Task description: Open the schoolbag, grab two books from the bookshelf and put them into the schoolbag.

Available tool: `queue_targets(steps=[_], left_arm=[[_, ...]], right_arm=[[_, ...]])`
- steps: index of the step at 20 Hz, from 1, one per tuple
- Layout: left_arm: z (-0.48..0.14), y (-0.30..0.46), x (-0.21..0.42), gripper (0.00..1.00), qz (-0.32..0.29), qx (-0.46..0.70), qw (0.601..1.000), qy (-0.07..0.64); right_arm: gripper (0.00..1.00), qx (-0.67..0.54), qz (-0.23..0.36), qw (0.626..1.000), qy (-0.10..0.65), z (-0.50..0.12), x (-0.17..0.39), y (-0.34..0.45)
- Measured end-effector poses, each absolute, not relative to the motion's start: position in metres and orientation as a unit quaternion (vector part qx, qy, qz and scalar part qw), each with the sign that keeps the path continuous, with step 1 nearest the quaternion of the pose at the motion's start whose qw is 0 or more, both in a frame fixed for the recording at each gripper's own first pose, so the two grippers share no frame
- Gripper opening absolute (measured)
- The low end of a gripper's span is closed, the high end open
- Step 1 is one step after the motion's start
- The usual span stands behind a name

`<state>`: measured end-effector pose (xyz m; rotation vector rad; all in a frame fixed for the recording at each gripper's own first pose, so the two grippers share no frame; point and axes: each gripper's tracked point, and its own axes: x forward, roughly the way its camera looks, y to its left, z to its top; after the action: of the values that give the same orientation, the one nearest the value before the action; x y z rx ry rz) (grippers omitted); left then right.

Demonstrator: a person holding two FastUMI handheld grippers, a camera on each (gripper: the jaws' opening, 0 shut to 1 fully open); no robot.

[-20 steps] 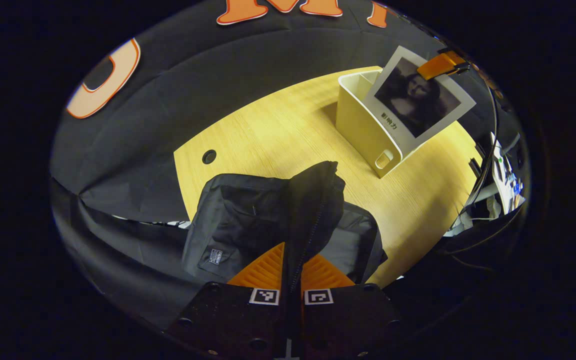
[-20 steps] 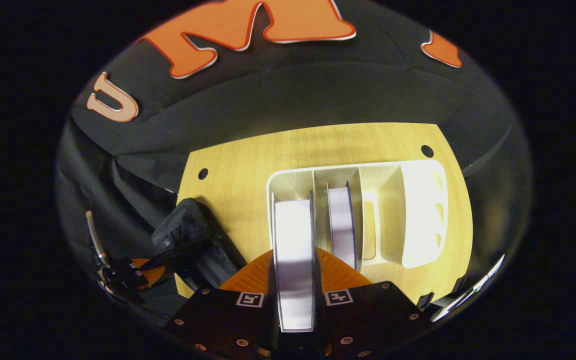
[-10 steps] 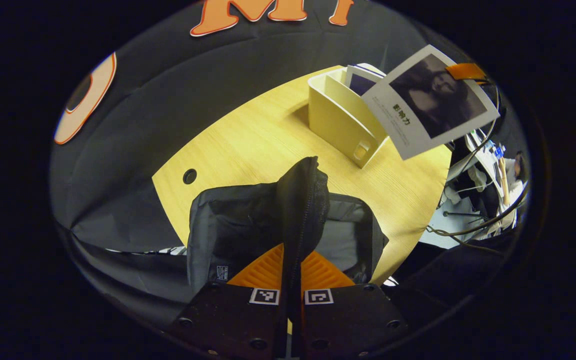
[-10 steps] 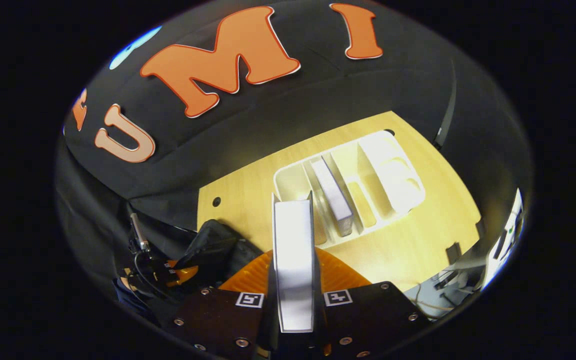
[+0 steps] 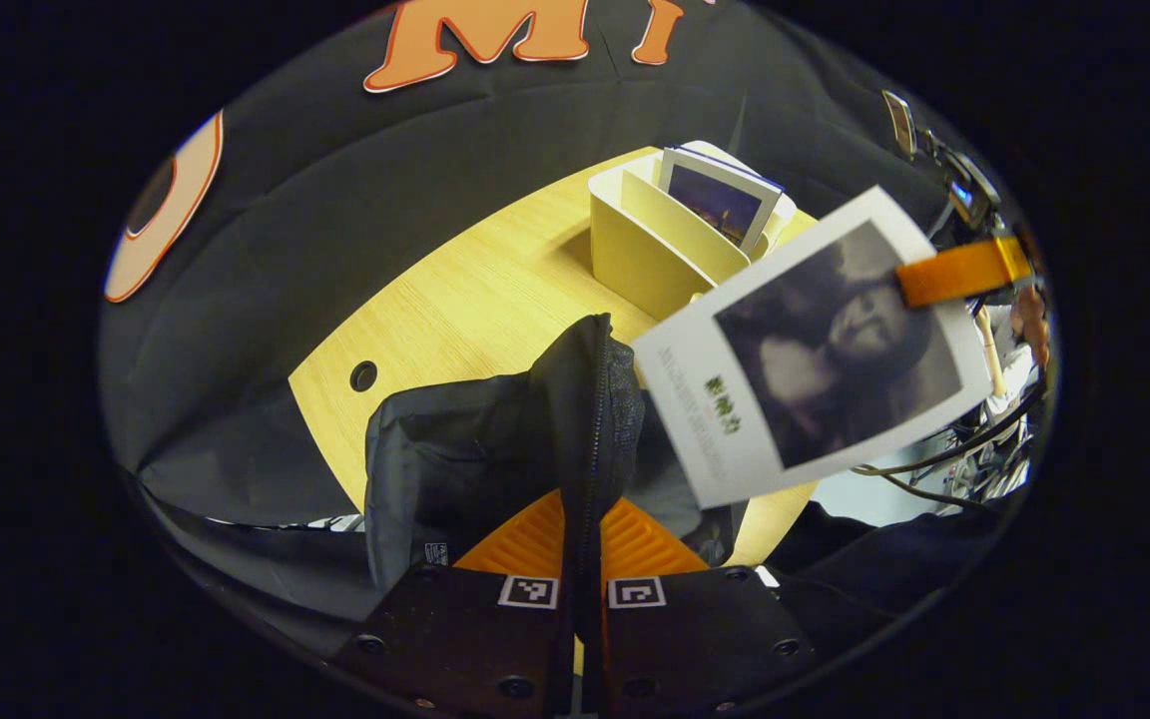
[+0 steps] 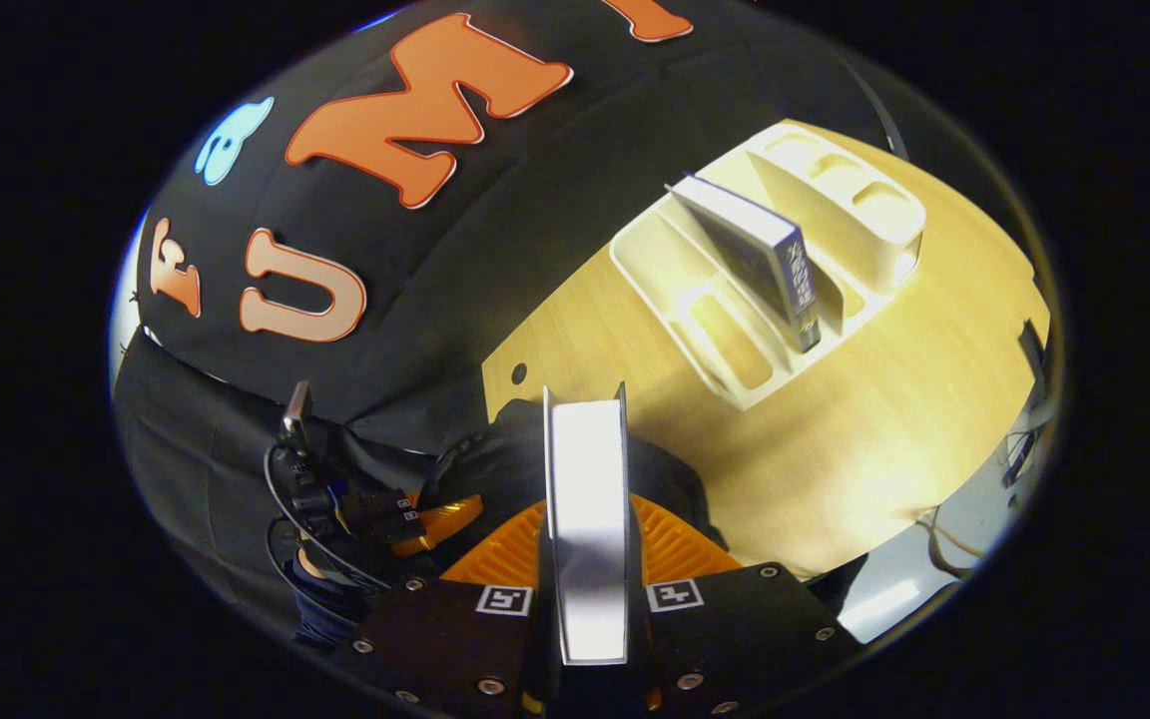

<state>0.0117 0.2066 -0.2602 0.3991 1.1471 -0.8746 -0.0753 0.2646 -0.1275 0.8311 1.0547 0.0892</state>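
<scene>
Table (image 5: pixel 455 300) first: schoolbag (image 5: pixel 465 449) sits at its 7 o'clock corner in the left gripper view, bookshelf (image 5: pixel 650 250) well apart toward 1 o'clock.

Progress, my read: bag looks opened, my left claw (image 5: pixel 580 539) is pressed together on the zippered flap (image 5: pixel 590 399), pulling it up so the mouth stays accessible. First book (image 5: pixel 805 359) is out of the shelf and in the air, pinched edge-on by my right claw (image 6: pixel 587 559); both fingers press its covers. In the left gripper view that book hangs at 3 o'clock, just beside the raised flap, above the bag's right side, not yet inside. Left to do: drop this one in, go back for the second, put that in too.

Containers: bookshelf has several slots; second book (image 6: pixel 755 255) stands tilted in a middle slot, leaning on a divider. Slot nearest the bag looks empty, likely where mine came from. The far slots look empty too. Bag interior: can't tell what's in it, the flap and the book hide it.

In the right gripper view, the bag is dark under my book at 6 o'clock, left claw at 8 o'clock.
</scene>
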Motion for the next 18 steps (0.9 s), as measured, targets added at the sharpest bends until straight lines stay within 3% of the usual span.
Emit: queue_targets(steps=[14,15,16,18], left_arm=[[-0.26,0.181,-0.014,0.04,-0.403,0.134,0.75,0.507],[-0.26,0.181,-0.015,0.04,-0.403,0.132,0.75,0.507],[-0.26,0.181,-0.018,0.04,-0.401,0.13,0.75,0.509],[-0.262,0.179,-0.019,0.05,-0.398,0.129,0.751,0.512]], right_arm=[[0.27,0.486,0.067,0.747,0.448,-0.266,-0.047,0.397],[0.37,0.498,0.067,0.741,0.446,-0.272,-0.045,0.402],[0.27,0.506,0.069,0.735,0.445,-0.278,-0.041,0.407],[0.28,0.512,0.07,0.73,0.447,-0.286,-0.038,0.413]])
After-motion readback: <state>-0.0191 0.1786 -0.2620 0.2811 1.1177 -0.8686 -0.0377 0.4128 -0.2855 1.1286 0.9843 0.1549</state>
